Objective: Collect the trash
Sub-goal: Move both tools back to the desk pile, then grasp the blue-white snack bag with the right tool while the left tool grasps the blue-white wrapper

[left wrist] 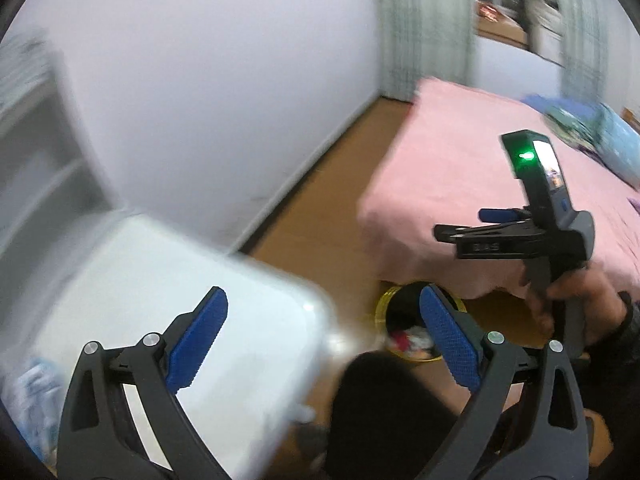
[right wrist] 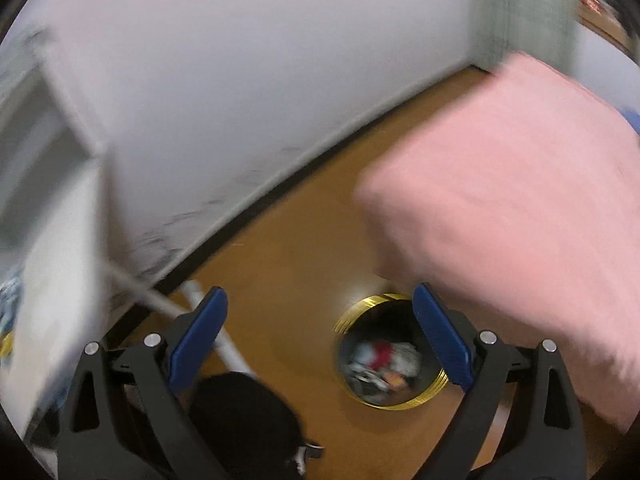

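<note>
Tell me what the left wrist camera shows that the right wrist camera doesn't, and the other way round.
Only the left wrist view shows the right gripper from outside, in a hand, its green light lit, plus a blue pillow on the bed. Only the right wrist view shows the white pipe lying on the floor. Both show the gold-rimmed bin with trash inside, the pink bed, the white wall and empty open jaws.

Home bedroom, bed with pink cover (left wrist: 460, 168), curtains (left wrist: 424, 20), wooden floor (right wrist: 288, 248), small bin (right wrist: 390, 364)
</note>
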`<action>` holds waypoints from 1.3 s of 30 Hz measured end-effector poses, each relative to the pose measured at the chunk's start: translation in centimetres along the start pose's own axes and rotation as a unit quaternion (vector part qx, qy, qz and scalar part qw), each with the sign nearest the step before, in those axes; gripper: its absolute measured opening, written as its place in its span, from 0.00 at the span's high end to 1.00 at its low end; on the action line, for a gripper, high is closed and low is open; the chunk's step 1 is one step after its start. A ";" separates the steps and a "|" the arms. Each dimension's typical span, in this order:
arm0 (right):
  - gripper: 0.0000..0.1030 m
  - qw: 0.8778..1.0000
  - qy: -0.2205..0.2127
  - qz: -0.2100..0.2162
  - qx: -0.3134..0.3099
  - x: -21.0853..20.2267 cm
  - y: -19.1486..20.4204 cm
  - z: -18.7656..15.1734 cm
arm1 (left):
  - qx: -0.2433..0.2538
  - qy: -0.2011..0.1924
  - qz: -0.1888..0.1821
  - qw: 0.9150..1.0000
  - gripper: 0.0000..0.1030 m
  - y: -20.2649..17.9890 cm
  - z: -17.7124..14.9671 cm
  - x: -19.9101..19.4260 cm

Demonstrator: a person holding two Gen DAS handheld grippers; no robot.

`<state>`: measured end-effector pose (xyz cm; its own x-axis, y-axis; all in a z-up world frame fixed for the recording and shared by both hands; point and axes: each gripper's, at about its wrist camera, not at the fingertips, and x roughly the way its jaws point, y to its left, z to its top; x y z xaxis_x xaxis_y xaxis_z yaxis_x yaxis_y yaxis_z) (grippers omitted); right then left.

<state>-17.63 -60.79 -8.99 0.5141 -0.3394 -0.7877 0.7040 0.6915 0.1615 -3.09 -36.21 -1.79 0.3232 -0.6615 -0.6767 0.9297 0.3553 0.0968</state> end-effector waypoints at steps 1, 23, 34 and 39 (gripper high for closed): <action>0.12 1.000 -0.005 0.018 -0.020 -0.4 2.4 0.5 | -0.014 -0.002 0.023 1.000 0.09 2.4 -0.7 -1.5; 0.35 0.878 0.219 0.358 -0.231 3.0 50.2 -5.5 | -0.349 0.045 0.300 0.886 0.09 33.7 -24.9 -21.2; 0.93 0.892 0.235 0.345 -0.173 4.0 50.3 -4.4 | -0.326 0.028 0.275 0.904 0.09 35.3 -23.9 -19.9; 0.96 0.896 0.205 0.354 -0.172 2.5 48.1 -2.7 | -0.274 0.023 0.273 0.922 0.09 39.2 -22.0 -19.1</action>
<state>16.15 -26.63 -4.80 0.4990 0.4761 -0.7241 0.0439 0.8206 0.5698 23.32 4.90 -1.15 0.6973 -0.2607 -0.6677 0.3977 0.9157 0.0578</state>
